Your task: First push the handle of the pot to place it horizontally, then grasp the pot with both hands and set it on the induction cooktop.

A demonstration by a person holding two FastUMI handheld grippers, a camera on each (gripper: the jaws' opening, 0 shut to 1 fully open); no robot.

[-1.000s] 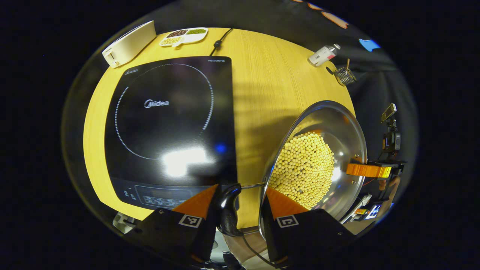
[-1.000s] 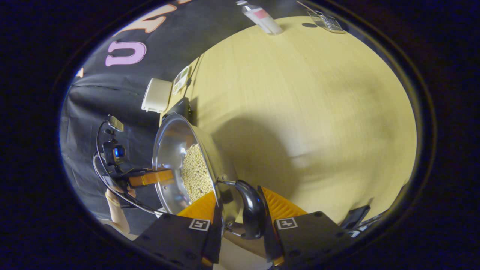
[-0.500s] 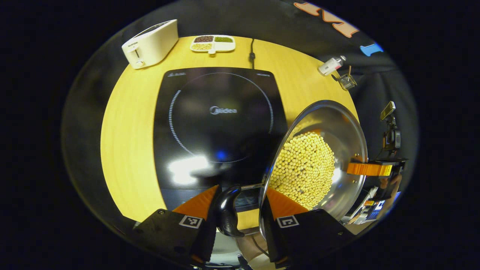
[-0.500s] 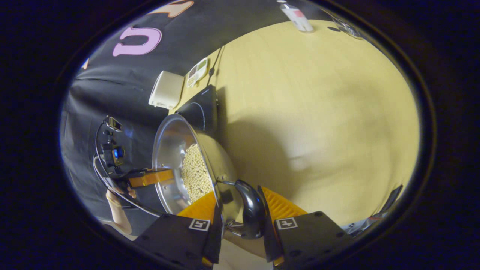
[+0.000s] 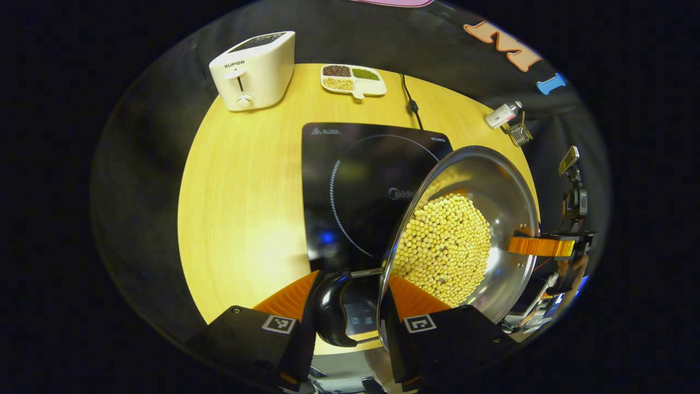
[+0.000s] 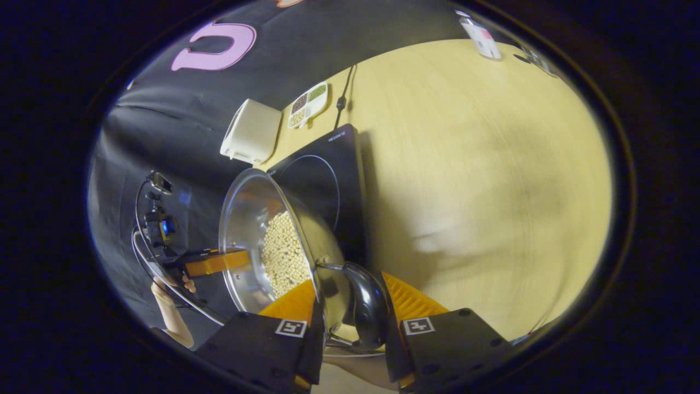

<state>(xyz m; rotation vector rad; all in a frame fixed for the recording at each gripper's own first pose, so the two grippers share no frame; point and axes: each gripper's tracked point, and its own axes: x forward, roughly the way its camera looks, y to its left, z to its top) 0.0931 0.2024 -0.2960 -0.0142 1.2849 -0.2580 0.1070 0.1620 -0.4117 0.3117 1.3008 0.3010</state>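
Both your grippers hold pot (image 5: 492, 186): left gripper (image 5: 345, 298) fingers pinch handle and rim, right gripper (image 6: 350, 303) fingers likewise on opposite handle. Pot, full of beans (image 5: 443, 249), hangs tilted in air, partly over cooktop (image 5: 355, 180). Toaster (image 5: 254, 71) and tray (image 5: 353, 79) beyond cooktop.

left tool (image 5: 350, 298): clamped on pot (image 5: 465, 230) handle and rim | pot: over cooktop (image 5: 355, 180) edge

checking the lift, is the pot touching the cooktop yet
Cannot tell. In the left gripper view the pot overlaps the induction cooktop, but its underside is hidden.
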